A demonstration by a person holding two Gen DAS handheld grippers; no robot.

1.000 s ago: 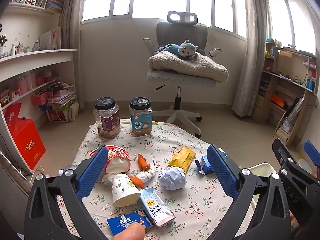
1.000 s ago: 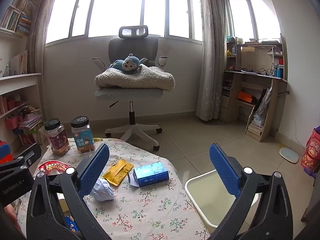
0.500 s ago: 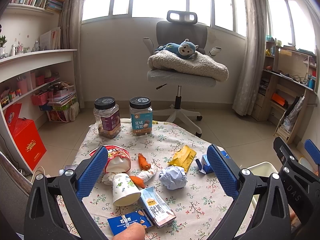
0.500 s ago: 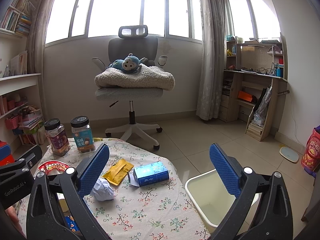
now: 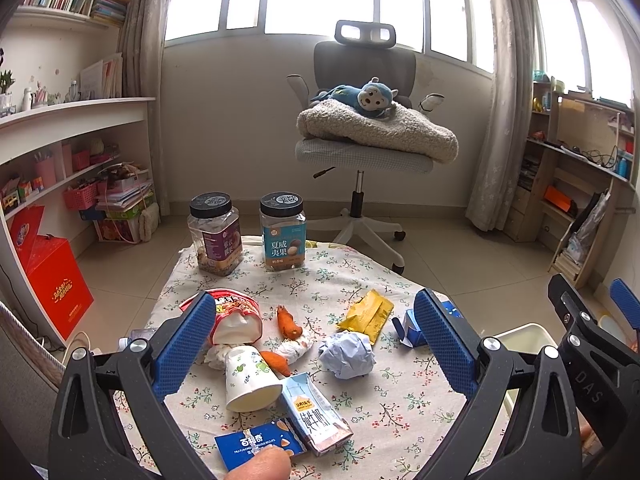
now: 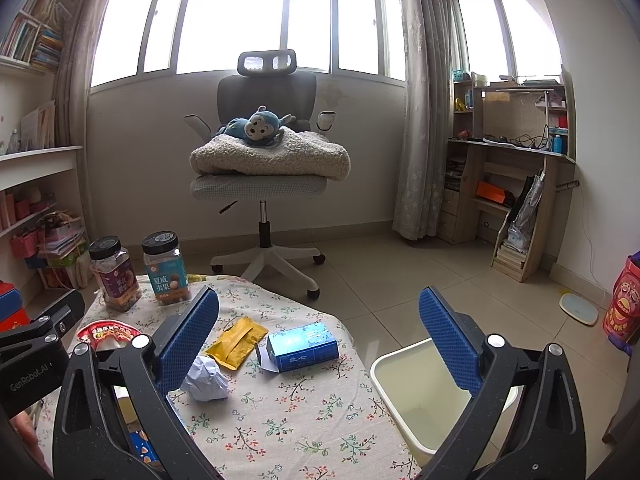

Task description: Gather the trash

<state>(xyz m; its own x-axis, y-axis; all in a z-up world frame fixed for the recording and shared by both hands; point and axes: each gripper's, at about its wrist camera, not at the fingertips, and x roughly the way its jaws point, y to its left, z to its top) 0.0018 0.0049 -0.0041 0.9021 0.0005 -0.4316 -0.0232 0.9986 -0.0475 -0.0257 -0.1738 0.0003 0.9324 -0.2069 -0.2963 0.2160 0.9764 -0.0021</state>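
Observation:
Trash lies on a floral tablecloth (image 5: 384,408): a crumpled paper ball (image 5: 347,354), a yellow packet (image 5: 366,314), a tipped paper cup (image 5: 250,380), a milk carton (image 5: 316,414), a red noodle bowl (image 5: 232,314), orange peels (image 5: 288,322) and a blue box (image 6: 302,346). My left gripper (image 5: 316,340) hangs open above the pile, holding nothing. My right gripper (image 6: 318,344) is open too, over the table's right edge. A white bin (image 6: 424,396) stands on the floor right of the table.
Two lidded snack jars (image 5: 216,232) (image 5: 282,236) stand at the table's far edge. An office chair (image 5: 360,152) with a blanket and a plush monkey is behind it. Shelves line the left wall; a desk (image 6: 516,184) stands at the right. A fingertip (image 5: 260,466) shows at the bottom.

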